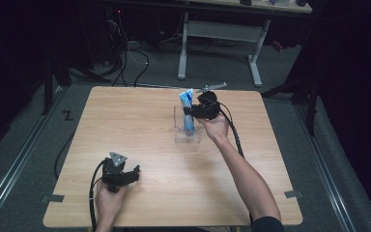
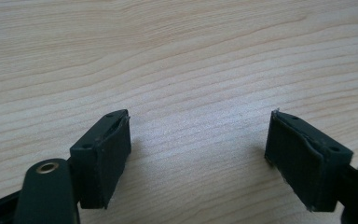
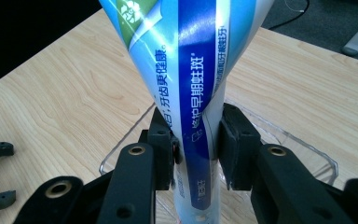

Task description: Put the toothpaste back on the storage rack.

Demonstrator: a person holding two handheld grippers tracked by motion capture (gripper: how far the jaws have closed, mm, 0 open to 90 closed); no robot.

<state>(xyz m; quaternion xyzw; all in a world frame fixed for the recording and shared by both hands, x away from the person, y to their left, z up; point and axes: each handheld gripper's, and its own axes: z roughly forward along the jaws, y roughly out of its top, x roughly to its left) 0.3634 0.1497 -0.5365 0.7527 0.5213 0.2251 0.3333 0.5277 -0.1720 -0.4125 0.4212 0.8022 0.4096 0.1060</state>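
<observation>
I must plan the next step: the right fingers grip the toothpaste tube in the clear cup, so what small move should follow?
Probably lower the toothpaste tube a little, then release. The right gripper pinches it upright inside the clear cup, apparently above the bottom.

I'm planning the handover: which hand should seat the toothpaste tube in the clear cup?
Right: its gripper already clamps the toothpaste tube over the clear cup. The left gripper is open near the table's front.
</observation>
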